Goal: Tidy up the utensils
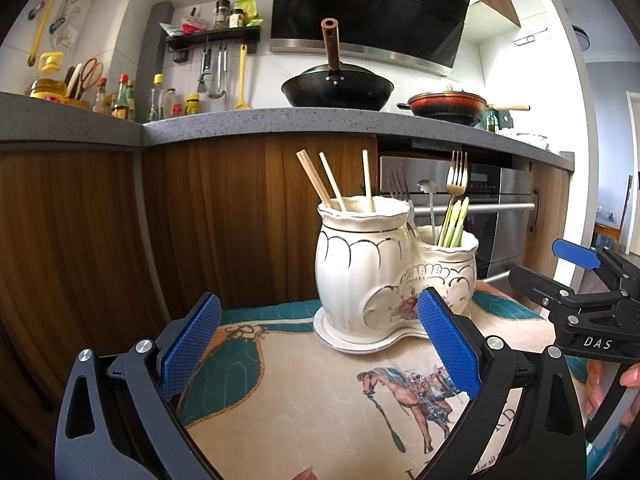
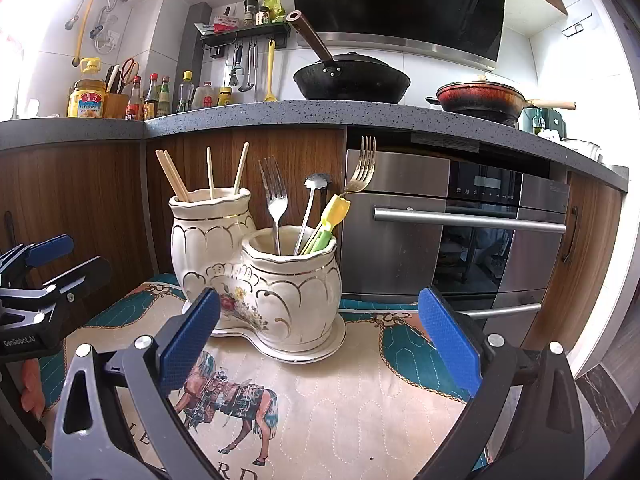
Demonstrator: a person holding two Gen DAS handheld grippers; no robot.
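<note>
A white ceramic two-pot utensil holder [image 1: 372, 268] [image 2: 260, 280] stands on a horse-print cloth [image 1: 304, 396] [image 2: 344, 408]. Its taller pot holds wooden chopsticks [image 1: 332, 180] [image 2: 210, 174]. The shorter pot holds a silver fork [image 2: 275, 200], a gold fork [image 1: 457, 176] [image 2: 362, 168], a spoon [image 2: 314, 188] and yellow-green handled utensils [image 1: 456, 222] [image 2: 330, 220]. My left gripper [image 1: 320, 340] is open and empty, just short of the holder. My right gripper [image 2: 320, 338] is likewise open and empty in front of it. Each gripper shows at the edge of the other's view.
Behind the cloth run wooden cabinet doors [image 1: 240, 216] and a steel oven [image 2: 460, 232]. The grey counter [image 2: 280, 114] above carries a black wok [image 1: 338, 88], a red pan [image 2: 480, 98] and sauce bottles [image 2: 156, 98]. A hand [image 1: 632, 376] grips the right tool.
</note>
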